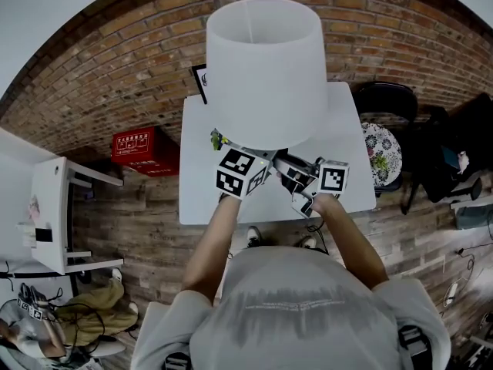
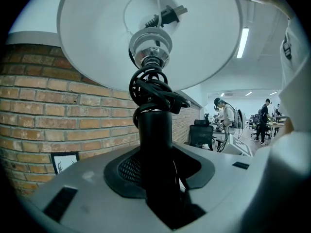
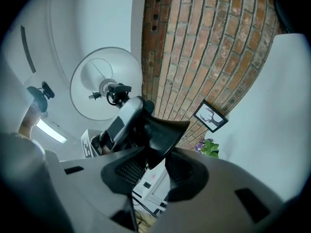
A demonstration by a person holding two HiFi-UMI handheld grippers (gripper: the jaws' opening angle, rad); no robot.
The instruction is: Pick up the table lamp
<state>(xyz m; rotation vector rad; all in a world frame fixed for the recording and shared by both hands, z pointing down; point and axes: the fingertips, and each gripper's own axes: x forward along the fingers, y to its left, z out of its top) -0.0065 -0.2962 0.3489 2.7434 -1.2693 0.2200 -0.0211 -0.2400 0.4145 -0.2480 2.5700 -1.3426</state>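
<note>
The black stem of the table lamp is clenched by the left claw just under the coiled cord, and its flared base is grasped by the right claw, above the white desk.

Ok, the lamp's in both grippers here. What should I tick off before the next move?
1. Left gripper shut on the stem: ok.
2. Right gripper shut on the base: ok.
3. Cord wound round the stem, plug tucked up inside the shade, nothing dangling: ok.
4. Base clear of the table: cannot tell.
5. Head view of both grips: not ok, the shade covers them.
</note>
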